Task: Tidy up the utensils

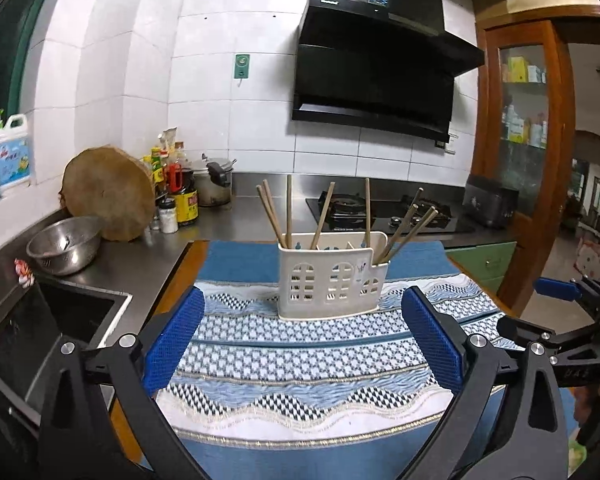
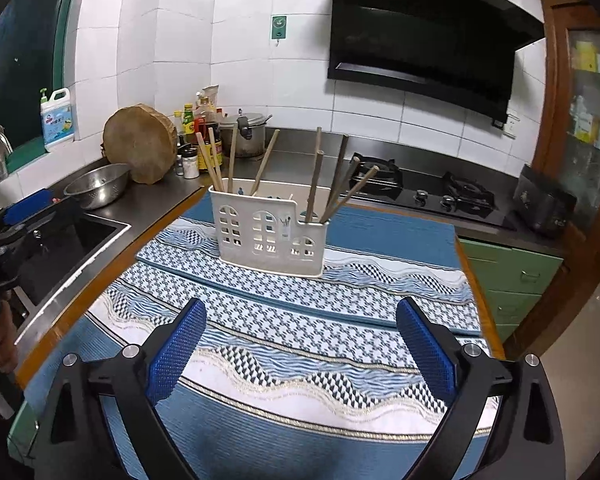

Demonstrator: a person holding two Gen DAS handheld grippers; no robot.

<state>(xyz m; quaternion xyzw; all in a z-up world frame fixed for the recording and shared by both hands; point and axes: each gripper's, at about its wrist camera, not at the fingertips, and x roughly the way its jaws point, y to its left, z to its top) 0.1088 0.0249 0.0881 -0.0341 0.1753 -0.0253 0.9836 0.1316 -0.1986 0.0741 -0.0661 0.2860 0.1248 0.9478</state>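
Observation:
A white plastic utensil holder [image 1: 332, 280] with window-shaped cutouts stands on a blue patterned cloth [image 1: 300, 360]. Several wooden chopsticks [image 1: 324, 216] stand upright and tilted in its compartments. My left gripper [image 1: 302, 328] is open and empty, a short way in front of the holder. In the right wrist view the holder [image 2: 270, 232] with its chopsticks [image 2: 314, 188] stands farther off. My right gripper [image 2: 300, 340] is open and empty above the cloth [image 2: 300, 320]. The right gripper also shows at the right edge of the left wrist view [image 1: 556, 288].
A steel sink [image 1: 72, 312] and a metal bowl [image 1: 66, 244] lie to the left. A round wooden chopping block [image 1: 108, 192], sauce bottles [image 1: 180, 192] and a pot [image 1: 214, 184] stand at the back. A gas hob [image 1: 384, 212] is behind the holder.

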